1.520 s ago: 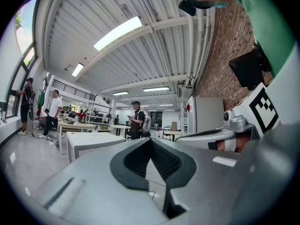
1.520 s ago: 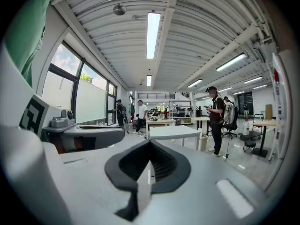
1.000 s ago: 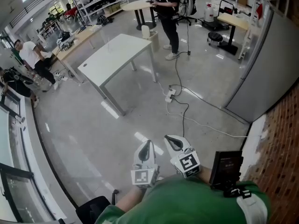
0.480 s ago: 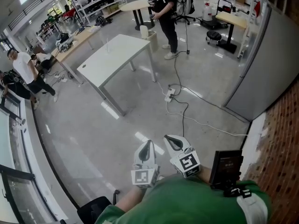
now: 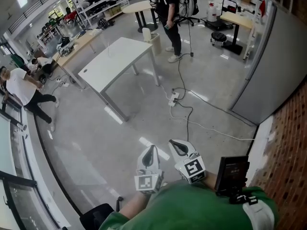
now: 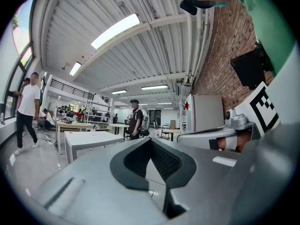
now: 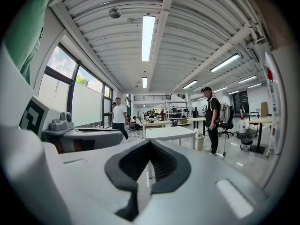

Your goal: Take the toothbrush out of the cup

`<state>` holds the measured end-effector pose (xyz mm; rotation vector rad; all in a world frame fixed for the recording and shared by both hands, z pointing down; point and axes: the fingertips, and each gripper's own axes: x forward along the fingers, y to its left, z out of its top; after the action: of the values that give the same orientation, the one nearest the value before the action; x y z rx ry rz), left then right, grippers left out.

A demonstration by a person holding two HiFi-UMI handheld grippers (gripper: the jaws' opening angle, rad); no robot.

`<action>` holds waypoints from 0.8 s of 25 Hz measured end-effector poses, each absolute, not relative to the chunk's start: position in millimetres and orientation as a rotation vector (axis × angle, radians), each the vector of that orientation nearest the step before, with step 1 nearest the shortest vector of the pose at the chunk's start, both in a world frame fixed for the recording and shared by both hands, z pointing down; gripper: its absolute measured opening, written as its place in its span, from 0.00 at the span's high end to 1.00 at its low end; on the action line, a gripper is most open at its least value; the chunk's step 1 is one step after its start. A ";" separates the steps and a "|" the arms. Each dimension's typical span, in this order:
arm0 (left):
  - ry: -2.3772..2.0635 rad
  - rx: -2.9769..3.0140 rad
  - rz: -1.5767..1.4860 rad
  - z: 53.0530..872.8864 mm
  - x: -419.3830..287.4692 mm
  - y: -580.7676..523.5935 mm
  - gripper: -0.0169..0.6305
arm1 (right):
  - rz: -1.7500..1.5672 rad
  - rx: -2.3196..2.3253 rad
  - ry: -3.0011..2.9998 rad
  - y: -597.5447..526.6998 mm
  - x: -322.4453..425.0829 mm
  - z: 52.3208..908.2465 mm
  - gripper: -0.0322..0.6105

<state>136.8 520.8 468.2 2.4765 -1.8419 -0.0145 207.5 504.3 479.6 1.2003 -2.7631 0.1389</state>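
Observation:
I see no toothbrush or cup that I can make out. A thin upright thing [image 5: 109, 46] stands on the far white table [image 5: 120, 59], too small to tell. My left gripper [image 5: 151, 151] and right gripper [image 5: 176, 145] are held close to my body above the bare floor, side by side, tips forward. In the left gripper view the left gripper [image 6: 150, 140] has its jaws together with nothing between them. In the right gripper view the right gripper [image 7: 150, 142] is likewise shut and empty. The white table [image 7: 168, 132] lies well ahead of both.
A person with a backpack [image 5: 172, 13] stands beyond the table. Another person in a white shirt [image 5: 19, 83] is at the left by the windows. A cable and power strip [image 5: 174, 98] lie on the floor. A grey partition [image 5: 278, 71] and brick wall [image 5: 288, 143] close the right.
The person in white at the left has walked down along the windows. The person with the backpack has shifted slightly. Both grippers stay where they were.

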 end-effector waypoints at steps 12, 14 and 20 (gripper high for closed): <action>-1.924 2.435 0.006 471.8 187.7 498.8 0.97 | 0.144 1.150 -2.790 481.1 262.6 489.0 0.95; -1.945 2.416 0.001 472.2 186.8 499.2 0.97 | 0.136 1.137 -2.790 480.8 262.9 490.9 0.95; -1.959 2.401 0.010 471.1 193.4 485.9 0.97 | 0.155 1.111 -2.808 466.5 266.7 490.1 0.95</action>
<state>193.4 485.9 471.1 2.4014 -1.9588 0.0101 266.7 466.5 490.1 1.1109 -2.8081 0.1549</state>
